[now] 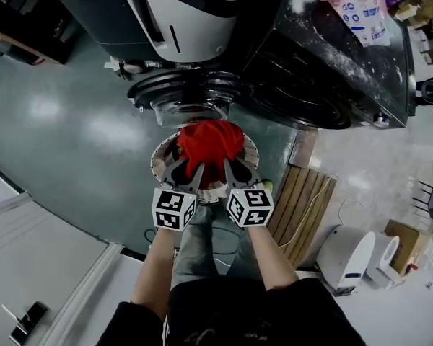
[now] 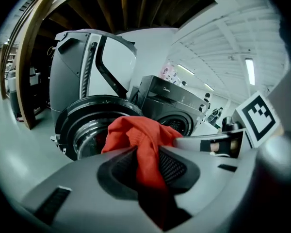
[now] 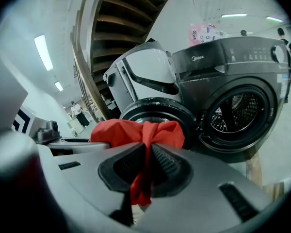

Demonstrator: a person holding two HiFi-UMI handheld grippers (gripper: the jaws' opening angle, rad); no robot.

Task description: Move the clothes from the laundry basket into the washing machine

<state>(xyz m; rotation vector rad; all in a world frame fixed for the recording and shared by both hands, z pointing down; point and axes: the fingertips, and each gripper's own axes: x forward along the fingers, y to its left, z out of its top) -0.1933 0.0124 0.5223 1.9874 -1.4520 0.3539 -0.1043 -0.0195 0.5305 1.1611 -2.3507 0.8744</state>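
Note:
A red garment (image 1: 210,143) is bunched up and hangs above the round laundry basket (image 1: 163,161), in front of the washing machine's open drum (image 1: 187,99). My left gripper (image 1: 196,170) is shut on its left side, with red cloth (image 2: 146,152) pinched between the pads. My right gripper (image 1: 228,167) is shut on its right side, and a fold of the cloth (image 3: 143,164) runs down between its pads. The white washing machine (image 3: 150,76) with its lid raised stands straight ahead, its dark drum ring (image 2: 94,123) behind the garment.
A dark front-loading washer (image 3: 237,110) with its round door (image 1: 303,85) stands to the right of the white one. A pink bag (image 1: 357,6) lies on top of it. A wooden pallet (image 1: 303,200) lies on the floor at right, and a white appliance (image 1: 350,254) beyond it.

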